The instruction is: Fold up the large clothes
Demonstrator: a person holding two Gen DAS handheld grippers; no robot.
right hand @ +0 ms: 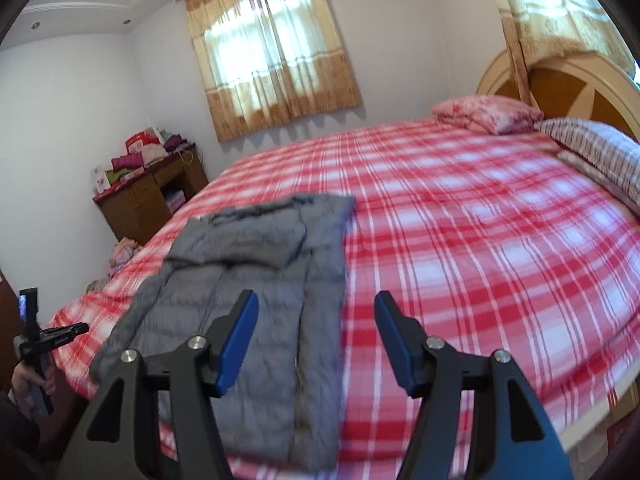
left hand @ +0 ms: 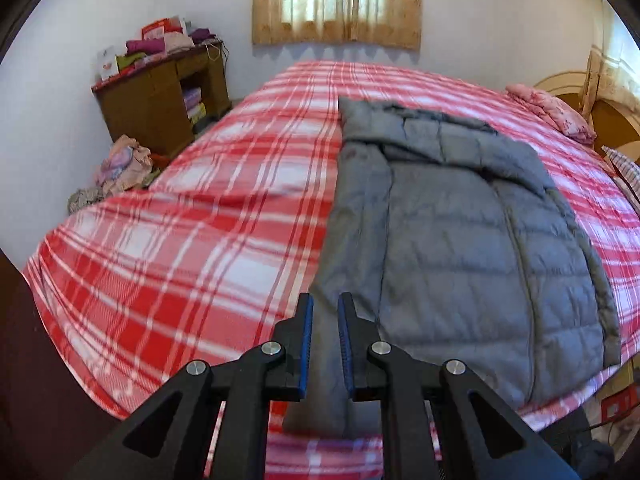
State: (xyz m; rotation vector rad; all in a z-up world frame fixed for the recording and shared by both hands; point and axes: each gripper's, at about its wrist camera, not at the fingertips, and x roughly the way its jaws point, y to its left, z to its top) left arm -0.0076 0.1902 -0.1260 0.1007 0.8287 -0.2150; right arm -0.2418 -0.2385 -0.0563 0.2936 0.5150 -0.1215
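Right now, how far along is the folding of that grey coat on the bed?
Partway. The grey puffer jacket lies flat on the red plaid bedspread with both sides folded inward and its hood folded down. Nothing is in hand: the left tool is shut with no cloth pinched, and the right tool is open and empty. Probably left: folding the long strip in half.

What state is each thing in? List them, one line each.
Grey jacket: flat on the bed, sleeves folded in, held by neither gripper.
Left hand-held gripper: shut, nothing gripped.
Right hand-held gripper: open, nothing gripped.
Plaid bedspread: spread out, slightly wrinkled.
Curtains: drawn closed.
Pink pillow: lying at the headboard.
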